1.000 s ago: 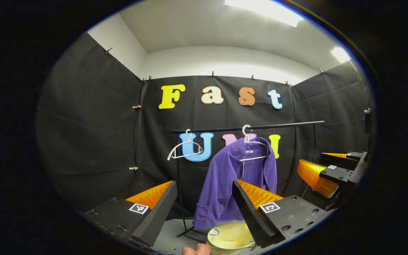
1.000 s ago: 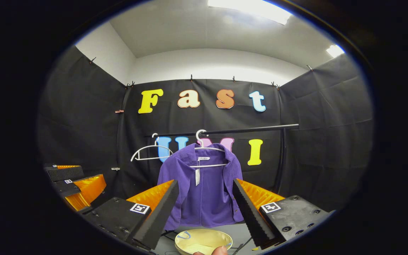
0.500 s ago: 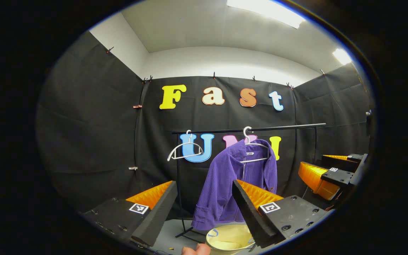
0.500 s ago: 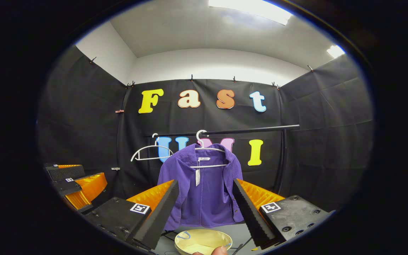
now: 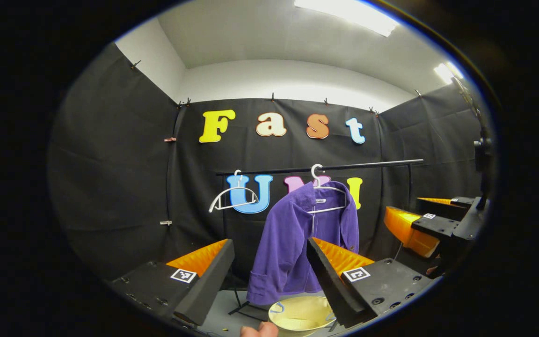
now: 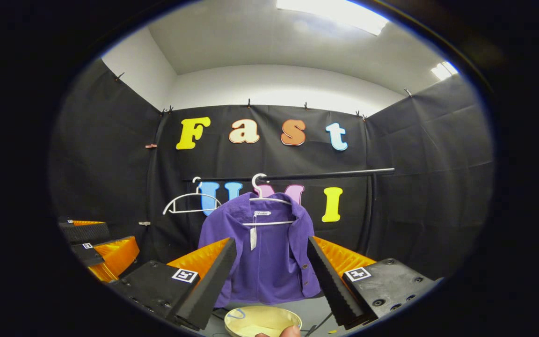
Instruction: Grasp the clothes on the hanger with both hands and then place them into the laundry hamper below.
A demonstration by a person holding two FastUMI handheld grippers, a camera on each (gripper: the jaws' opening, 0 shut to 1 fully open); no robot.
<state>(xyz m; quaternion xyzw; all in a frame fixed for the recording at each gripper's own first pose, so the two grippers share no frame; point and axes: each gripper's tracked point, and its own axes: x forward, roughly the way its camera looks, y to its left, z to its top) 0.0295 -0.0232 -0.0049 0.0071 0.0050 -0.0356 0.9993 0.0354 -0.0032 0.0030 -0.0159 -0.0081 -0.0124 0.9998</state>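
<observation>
A purple shirt (image 5: pixel 293 243) (image 6: pixel 265 252) hangs on a white hanger (image 5: pixel 328 199) (image 6: pixel 269 210) from a black rail (image 5: pixel 367 164) (image 6: pixel 325 174). Below it stands a pale yellow hamper (image 5: pixel 297 314) (image 6: pixel 261 321). My left gripper (image 5: pixel 269 252) is open, short of the shirt, which lies ahead and slightly right between its fingers. My right gripper (image 6: pixel 272 250) is open too, with the shirt straight ahead and some way off. In the left gripper view the right gripper (image 5: pixel 431 224) stands at the far right. In the right gripper view the left gripper (image 6: pixel 101 245) stands at the far left.
An empty white hanger (image 5: pixel 232 199) (image 6: pixel 186 203) hangs on the rail left of the shirt. The rack's black upright (image 6: pixel 368 210) and foot (image 5: pixel 244 306) stand on a grey floor (image 6: pixel 316 309). Black cloth walls close in on three sides. A fingertip (image 5: pixel 258 330) shows at the bottom edge.
Both views have shifted slightly: the shirt and rail sit a little further left in each, and the hamper too. Both grippers stay open.
</observation>
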